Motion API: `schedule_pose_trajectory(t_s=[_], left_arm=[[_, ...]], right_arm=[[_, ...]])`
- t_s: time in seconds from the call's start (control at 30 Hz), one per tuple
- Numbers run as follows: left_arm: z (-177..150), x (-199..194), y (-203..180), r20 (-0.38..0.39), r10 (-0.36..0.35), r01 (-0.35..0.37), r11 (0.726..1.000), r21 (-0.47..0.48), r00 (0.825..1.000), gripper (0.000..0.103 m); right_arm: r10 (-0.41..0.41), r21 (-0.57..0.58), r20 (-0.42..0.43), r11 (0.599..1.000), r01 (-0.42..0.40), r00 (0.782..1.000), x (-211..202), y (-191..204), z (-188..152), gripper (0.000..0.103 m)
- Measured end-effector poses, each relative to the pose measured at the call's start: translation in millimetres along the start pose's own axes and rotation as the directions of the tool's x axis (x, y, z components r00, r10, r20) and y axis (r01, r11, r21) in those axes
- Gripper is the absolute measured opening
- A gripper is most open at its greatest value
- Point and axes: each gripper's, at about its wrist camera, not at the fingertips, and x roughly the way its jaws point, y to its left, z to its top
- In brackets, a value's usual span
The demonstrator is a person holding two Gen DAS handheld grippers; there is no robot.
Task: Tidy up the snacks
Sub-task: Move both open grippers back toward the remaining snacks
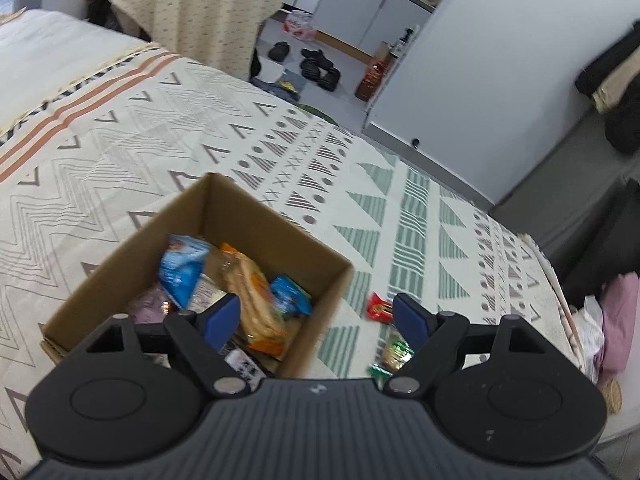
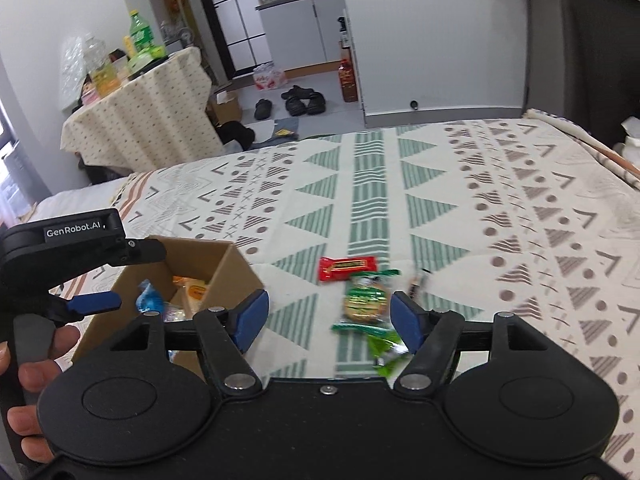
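Bedroom setting: a bed [image 2: 460,200] covered by a cream blanket with green and grey triangle patterns carries the work. Beyond the bed, a small table draped in a dotted cloth [image 2: 148,116], dark shoes [image 2: 300,105] on the floor and white cabinets [image 2: 304,32] are seen.

A cardboard box [image 1: 256,220] is set open on the blanket. Packets lie loose inside it: a blue packet [image 1: 182,268] against the far wall of the box, an orange-wrapped snack [image 1: 256,300] in the middle, a smaller blue-green packet [image 1: 290,294] just beside that.

Outside the box, on its right-hand side, three snacks are left on the blanket: a red packet [image 2: 347,268] farthest from the camera, a green-wrapped biscuit [image 2: 366,304] touching its near edge, and a crumpled green packet [image 2: 386,354] nearer still.

The left gripper [image 1: 316,316] is held above the box's near right corner, fingers spread wide, nothing between them. The right gripper [image 2: 330,320] is held over the blanket just right of the box, fingers likewise wide apart and unloaded; the green-wrapped biscuit is framed between them but not touched.
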Motion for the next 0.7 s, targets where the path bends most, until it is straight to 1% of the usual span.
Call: schedule_pose_trajectory(t_s=[0.13,0.47,0.7], left_arm=[[-5.7,-1.1,-18.4,0.011,0.008,-0.008,0.999,0.043,1.0,0.082],[-22.8,6.5,-57.3,-0.013,0.013,-0.011,0.987,0.157,1.0,0.083],[-39.2,20.4,-76.9,-0.039,-0.001,0.01,0.973,0.23,0.999,0.083]], right_arm=[[0.005,0.023,0.004,1.0,-0.005,1.0,-6.7,-15.7,-2.2,0.067],[0.022,0.08,0.006,0.997,-0.023,1.0,-15.2,-54.4,-7.8,0.067],[0.035,0.124,0.007,0.992,-0.035,0.999,-11.8,-81.9,-10.6,0.067]])
